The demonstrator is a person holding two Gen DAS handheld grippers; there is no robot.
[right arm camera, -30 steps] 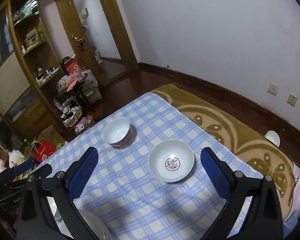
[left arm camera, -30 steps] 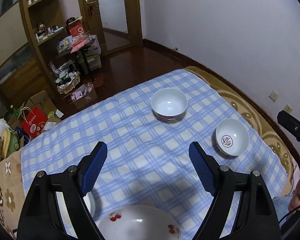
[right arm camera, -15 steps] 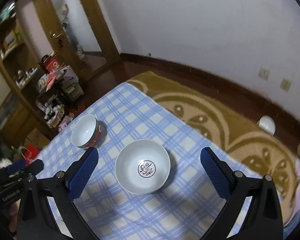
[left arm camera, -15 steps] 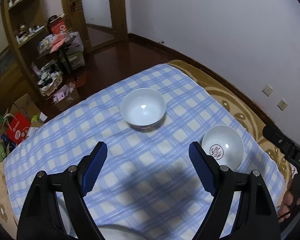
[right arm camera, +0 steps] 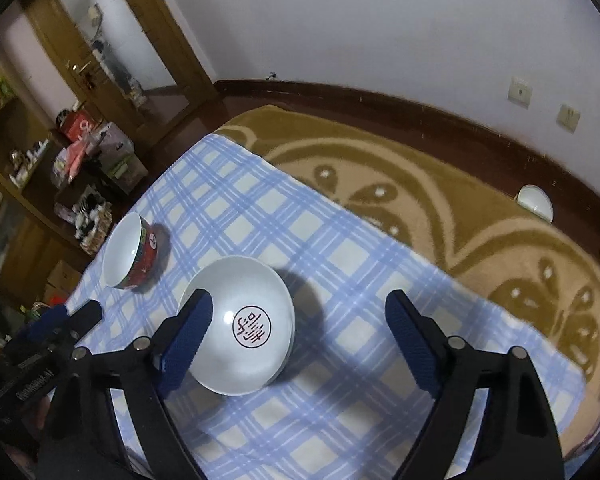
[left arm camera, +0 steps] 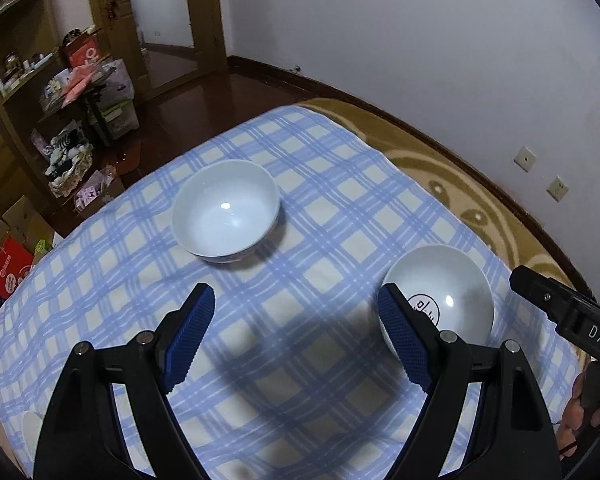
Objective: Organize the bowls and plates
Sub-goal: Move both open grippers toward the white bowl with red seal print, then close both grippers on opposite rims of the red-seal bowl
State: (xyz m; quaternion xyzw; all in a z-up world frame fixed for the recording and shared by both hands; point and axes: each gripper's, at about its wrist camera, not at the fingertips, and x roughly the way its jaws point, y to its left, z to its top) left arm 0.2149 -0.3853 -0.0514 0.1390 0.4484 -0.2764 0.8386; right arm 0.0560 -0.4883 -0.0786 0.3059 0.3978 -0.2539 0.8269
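A white bowl with a red outside [left arm camera: 226, 210] [right arm camera: 134, 254] sits on the blue checked cloth [left arm camera: 320, 200]. A shallower white bowl with a red seal mark inside [left arm camera: 444, 300] [right arm camera: 246, 326] sits to its right. My left gripper [left arm camera: 296, 322] is open and empty, above the cloth between and short of both bowls. My right gripper [right arm camera: 298, 330] is open and empty, its left finger in front of the seal bowl's near left rim. A white rim [left arm camera: 30, 436] shows at the cloth's near left edge.
The cloth [right arm camera: 300, 240] lies on a brown patterned blanket [right arm camera: 440, 200] beside the white wall. A small white object [right arm camera: 534, 202] sits at the blanket's far edge. Shelves, boxes and clutter [left arm camera: 84, 92] stand on the dark floor beyond the left side.
Both grippers moved forward and lower toward the bowls, which now look larger. The cherry-pattern plate at the bottom of the left wrist view has dropped out of sight. Both grippers stayed open.
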